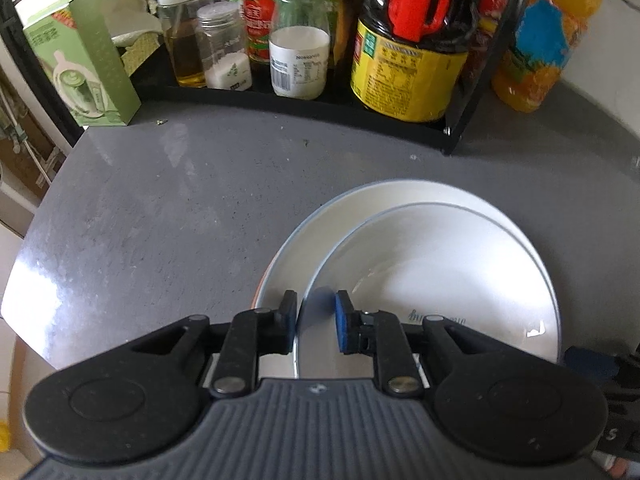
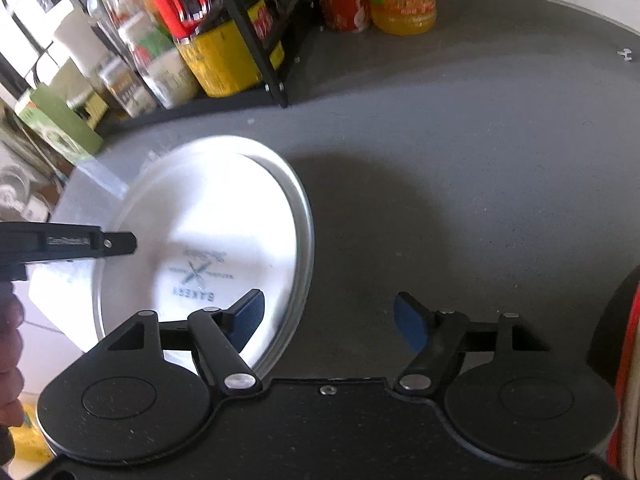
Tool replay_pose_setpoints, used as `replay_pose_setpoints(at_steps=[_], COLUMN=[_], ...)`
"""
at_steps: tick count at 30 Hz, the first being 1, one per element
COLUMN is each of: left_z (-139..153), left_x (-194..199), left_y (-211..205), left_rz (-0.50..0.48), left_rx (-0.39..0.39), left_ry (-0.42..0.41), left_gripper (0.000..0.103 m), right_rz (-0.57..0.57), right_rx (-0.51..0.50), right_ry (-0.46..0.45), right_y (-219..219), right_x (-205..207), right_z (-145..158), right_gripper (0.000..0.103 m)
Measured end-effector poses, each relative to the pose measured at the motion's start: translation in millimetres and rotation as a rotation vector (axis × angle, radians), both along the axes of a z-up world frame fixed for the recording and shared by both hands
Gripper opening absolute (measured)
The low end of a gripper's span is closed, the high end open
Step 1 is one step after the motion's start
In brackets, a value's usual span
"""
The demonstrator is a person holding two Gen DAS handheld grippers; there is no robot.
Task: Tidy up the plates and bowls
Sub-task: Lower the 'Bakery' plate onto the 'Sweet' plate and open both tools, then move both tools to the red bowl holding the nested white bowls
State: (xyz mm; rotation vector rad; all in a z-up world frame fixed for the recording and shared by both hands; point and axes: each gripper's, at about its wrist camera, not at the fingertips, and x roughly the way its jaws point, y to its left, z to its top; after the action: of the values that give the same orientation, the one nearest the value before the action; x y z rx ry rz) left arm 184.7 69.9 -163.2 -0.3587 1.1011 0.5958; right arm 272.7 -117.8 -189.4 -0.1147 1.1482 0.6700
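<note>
In the left wrist view a white bowl with blue lettering rests on a larger white plate on the grey counter. My left gripper straddles the bowl's near rim, one pad inside and one outside, with a small gap around the rim. In the right wrist view the same bowl sits on the plate at the left, and the left gripper's finger reaches onto its rim. My right gripper is open wide and empty over bare counter, just right of the plate.
A black rack with bottles and jars lines the counter's back; a green box stands at its left, an orange juice bottle at its right. The counter edge drops off at left. A red-black object is at far right.
</note>
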Motion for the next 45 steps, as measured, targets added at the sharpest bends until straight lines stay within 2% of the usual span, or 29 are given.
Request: replay_pose_setpoints(at_steps=[4, 6, 7, 20, 25, 28, 30, 34, 37, 45], left_z=[5.8, 9.9, 12.3, 35.1, 46.5, 52.1, 56.6, 65.0, 72.5, 90.5], left_x=[6.4, 8.7, 9.7, 10.9, 5.2, -0.1, -4.2, -13.2, -18.0, -30.8], left_y=[-0.4, -1.7, -3.1, -21.0, -32.0, -37.7, -42.7, -51.5, -63.6, -93.8], left_rz=[0.011, 0.004, 0.000, -0.018, -0.030, -0.042, -0.053, -0.077, -0.121, -0.183], left_rx=[0.012, 0.025, 0.040, 0.048, 0.034, 0.028, 0.028, 0.025, 0.049, 0.042], left_ry=[0.045, 0.055, 0.061, 0.061, 0.039, 0.032, 0.028, 0.009, -0.010, -0.056], left_gripper=[0.024, 0.035, 0.038, 0.069, 0.072, 0.078, 0.080, 0.085, 0.088, 0.097], right_rz=[-0.029, -0.044, -0.049, -0.140, -0.170, -0.185, -0.194, -0.221, -0.249, -0.300], right_rx=[0.036, 0.052, 0.057, 0.106, 0.116, 0.111, 0.099, 0.121, 0.129, 0.131], right_ry=[-0.013, -0.014, -0.015, -0.045, -0.058, -0.081, -0.111, -0.129, -0.143, -0.203], right_y=[-9.4, -14.2, -16.3, -52.3, -63.4, -69.4, -72.7, -83.9, -93.9, -114.7], right_x=[1.2, 1.9, 2.5, -6.2, -13.8, -21.5, -28.7, -41.1, -50.1, -82.3], right_z=[6.5, 9.7, 10.8, 27.8, 32.6, 37.8, 42.5, 49.9, 53.5, 64.3], right_gripper=[0.071, 0.071, 0.071, 0.076, 0.081, 0.084, 0.089, 0.094, 0.100, 0.103])
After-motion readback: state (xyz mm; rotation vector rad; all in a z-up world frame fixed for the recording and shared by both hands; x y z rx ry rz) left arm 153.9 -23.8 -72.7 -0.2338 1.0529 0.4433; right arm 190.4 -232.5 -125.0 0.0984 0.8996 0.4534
